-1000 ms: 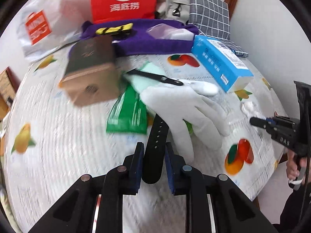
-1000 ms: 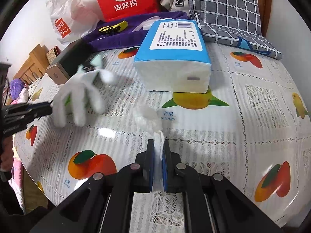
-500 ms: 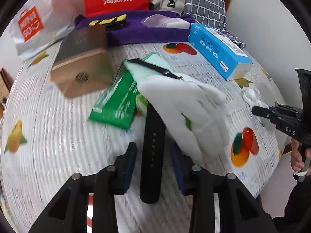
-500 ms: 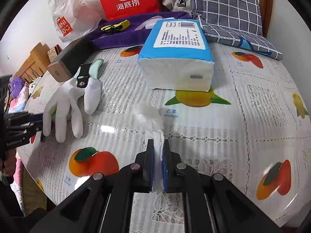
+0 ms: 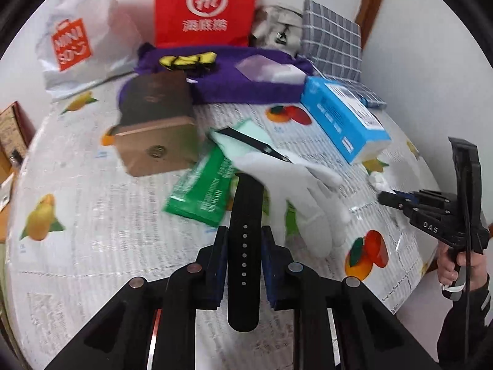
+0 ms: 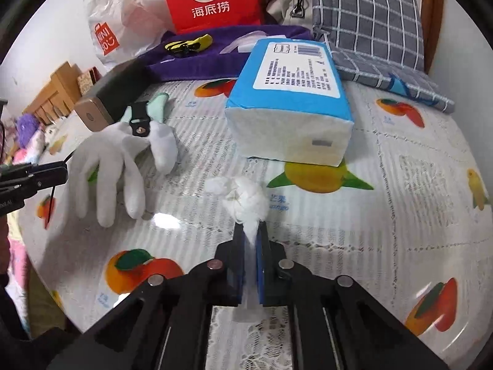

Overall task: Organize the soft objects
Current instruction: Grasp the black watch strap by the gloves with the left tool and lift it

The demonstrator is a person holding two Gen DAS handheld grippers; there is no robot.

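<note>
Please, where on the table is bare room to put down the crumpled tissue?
Bare tablecloth lies right of the crumpled tissue, in front of the blue tissue pack. Another patch lies between tissue and white glove. Crowded: around the glove and brown box.

A: What do the grippers look like?
B: The left gripper (image 5: 243,240) is black, with blue pads and round silver screws on its linkage. The right gripper (image 6: 250,243) is the same build.
A: Any markings?
B: White letters "DAS" near its hand (image 5: 462,265), beside a thin black cable and a dark sleeve (image 5: 468,317).
</note>
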